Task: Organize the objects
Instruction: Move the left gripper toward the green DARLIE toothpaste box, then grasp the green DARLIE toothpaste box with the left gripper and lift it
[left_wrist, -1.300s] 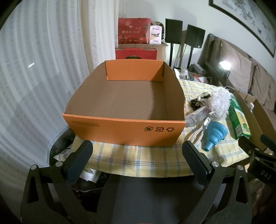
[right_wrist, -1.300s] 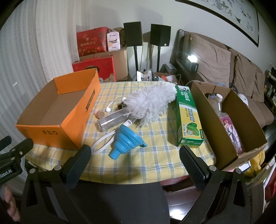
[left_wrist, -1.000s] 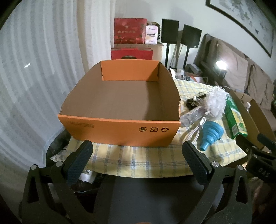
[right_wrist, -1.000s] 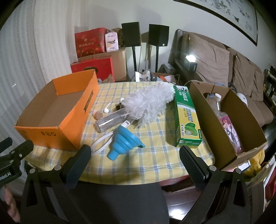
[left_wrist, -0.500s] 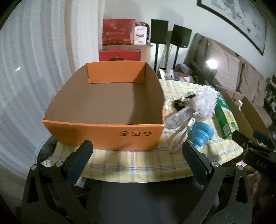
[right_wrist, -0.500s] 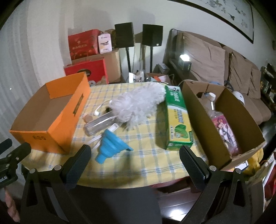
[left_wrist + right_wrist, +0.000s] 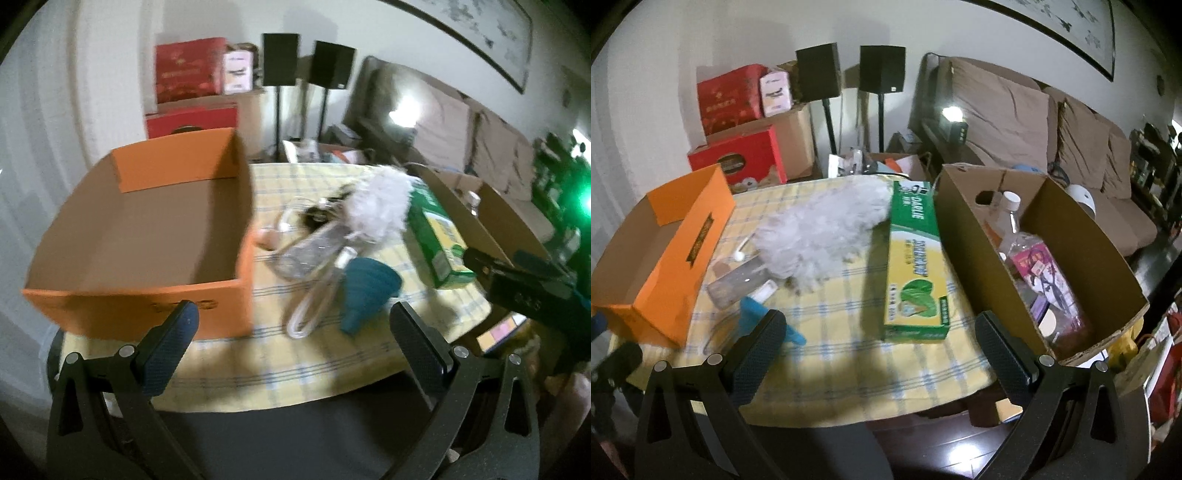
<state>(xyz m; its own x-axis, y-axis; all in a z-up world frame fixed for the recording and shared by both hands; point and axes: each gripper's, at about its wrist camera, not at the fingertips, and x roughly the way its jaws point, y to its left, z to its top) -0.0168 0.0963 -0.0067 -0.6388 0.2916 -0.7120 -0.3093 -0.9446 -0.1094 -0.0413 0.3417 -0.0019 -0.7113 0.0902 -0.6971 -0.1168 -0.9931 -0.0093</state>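
Blue silicone funnel (image 7: 364, 291) lies on its side near the bench's front edge, between the orange box (image 7: 147, 236) and the green carton (image 7: 916, 266) — soft and light, I judge; I'd pinch its narrow spout. Yellow checked cloth (image 7: 849, 365) covers the bench; a sofa (image 7: 1034, 122) stands behind. My left gripper (image 7: 291, 332) and right gripper (image 7: 879, 332) hover before the bench, fingers spread, holding nothing.

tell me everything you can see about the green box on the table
The long green cardboard box lies flat on the yellow checked tablecloth, its length running away from the camera. Its top face reads DARLIE at the far green end, then turns yellow with green leaf artwork near the front. The white fluffy duster touches its far left side, and the open brown cardboard box stands close along its right.
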